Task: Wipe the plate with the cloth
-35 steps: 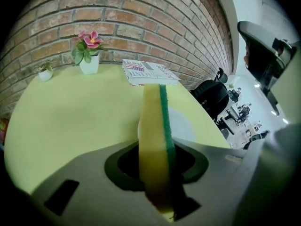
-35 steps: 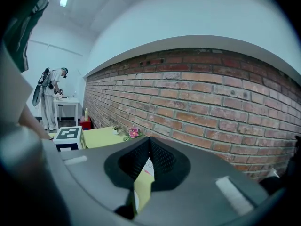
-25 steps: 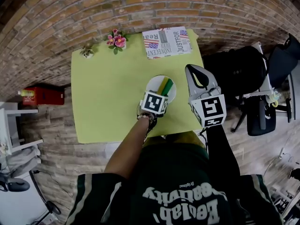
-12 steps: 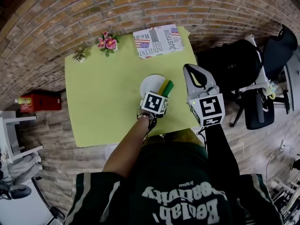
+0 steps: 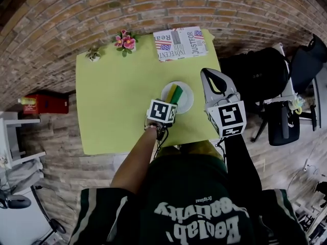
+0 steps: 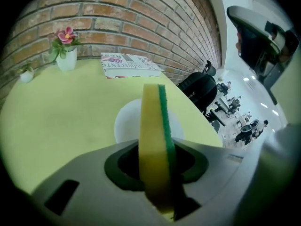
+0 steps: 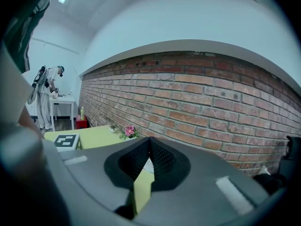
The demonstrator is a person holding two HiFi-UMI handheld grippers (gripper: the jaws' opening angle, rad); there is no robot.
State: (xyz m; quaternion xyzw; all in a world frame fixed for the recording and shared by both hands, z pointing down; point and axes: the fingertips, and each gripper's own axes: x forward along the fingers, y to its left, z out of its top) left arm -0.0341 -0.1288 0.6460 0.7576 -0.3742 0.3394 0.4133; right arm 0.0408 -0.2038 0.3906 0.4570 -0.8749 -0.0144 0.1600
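A white plate point(image 5: 185, 102) sits on the lime-green table point(image 5: 115, 106), right of its middle. My left gripper point(image 5: 170, 99) is shut on a yellow sponge with a green scouring face point(image 5: 173, 93), which it holds edge-up over the plate's left half. In the left gripper view the sponge point(image 6: 157, 135) stands between the jaws of my left gripper point(image 6: 159, 171), with the plate point(image 6: 126, 125) just behind it. Whether the sponge touches the plate is hidden. My right gripper point(image 5: 208, 77) hovers at the table's right edge, shut and empty, and in its own view the right gripper point(image 7: 149, 147) shows closed jaws.
A folded newspaper point(image 5: 180, 44) lies at the table's far right corner. A pink flower pot point(image 5: 126, 41) and a small plant pot point(image 5: 93, 53) stand along the far edge by the brick wall. A black bag and chairs point(image 5: 258, 78) are to the right, and a red box point(image 5: 46, 104) is on the floor to the left.
The sponge swept from the plate's middle to its right rim, then back to the left half. The right gripper stayed beside the table's edge.
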